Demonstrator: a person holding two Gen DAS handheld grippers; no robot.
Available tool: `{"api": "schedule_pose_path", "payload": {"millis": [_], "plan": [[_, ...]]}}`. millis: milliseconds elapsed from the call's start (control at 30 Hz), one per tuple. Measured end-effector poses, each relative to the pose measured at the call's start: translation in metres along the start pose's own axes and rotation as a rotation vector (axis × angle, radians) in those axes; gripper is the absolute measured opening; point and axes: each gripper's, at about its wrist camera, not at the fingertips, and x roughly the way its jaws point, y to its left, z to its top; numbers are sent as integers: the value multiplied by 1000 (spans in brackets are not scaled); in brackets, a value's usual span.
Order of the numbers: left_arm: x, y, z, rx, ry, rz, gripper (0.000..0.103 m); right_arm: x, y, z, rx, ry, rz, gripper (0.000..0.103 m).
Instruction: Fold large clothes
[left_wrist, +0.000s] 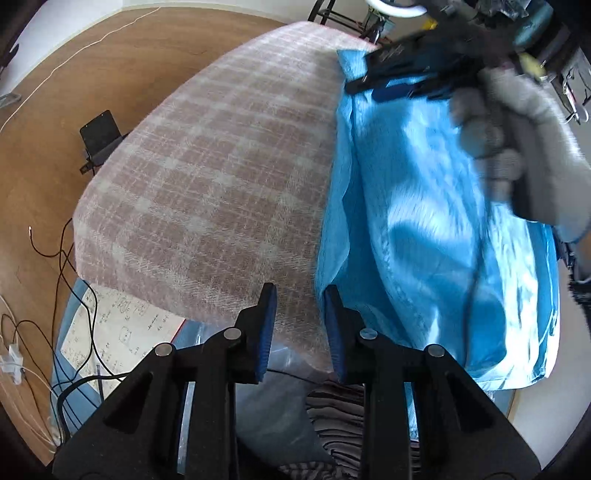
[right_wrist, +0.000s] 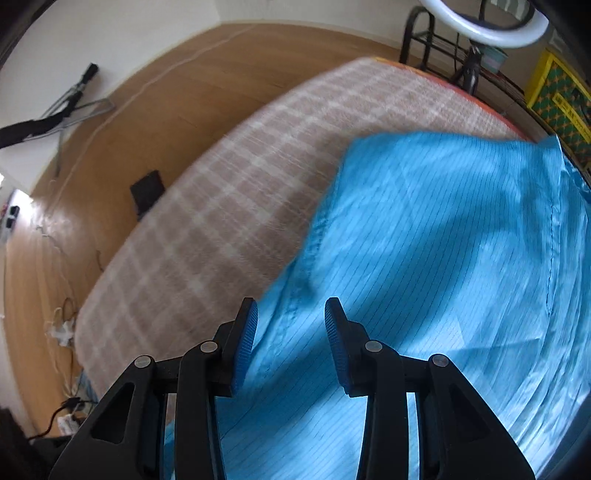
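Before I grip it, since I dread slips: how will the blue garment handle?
The blue garment looks thin and floppy, judging by its soft wrinkles. Its sheen suggests slippery fabric. Probably light, draping over the plaid blanket.

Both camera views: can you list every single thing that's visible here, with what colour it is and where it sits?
Blue garment: one, bright blue with thin dark stripes, spread over the right part of the plaid surface.
Plaid blanket: one, pinkish-brown and white check, covering the work surface.
Wooden floor: brown, around and beyond the surface.
Black box: one, on the floor by the surface's left edge.
Cables: several, black and white, on the floor at left.
Handwritten sheet: one, white, below the surface's near edge.
Ring light: one, white, far right corner.
Yellow patterned box: one, far right.
Left gripper: black with blue fingers, open, empty.
Right gripper: same, open above the garment.
Gloved hand: grey, holding the right gripper.
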Motion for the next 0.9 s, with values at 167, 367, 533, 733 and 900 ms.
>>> {"api": "schedule_pose_path", "payload": {"millis": [167, 367, 533, 733, 900], "plan": [[-4, 9, -2, -12, -5, -16, 27, 11, -7, 4, 5, 1, -32, 36], [-26, 7, -2, -45, -55, -142, 27, 16, 4, 12, -58, 8, -94, 13], [-22, -5, -5, -3, -29, -187, 27, 8, -7, 22, -5, 8, -45, 2], [-15, -13, -6, -3, -1, -195, 27, -24, -12, 53, 19, -99, -42, 1], [-20, -17, 0, 14, -28, -160, 27, -14, -21, 75, 68, -117, -32, 1]]}}
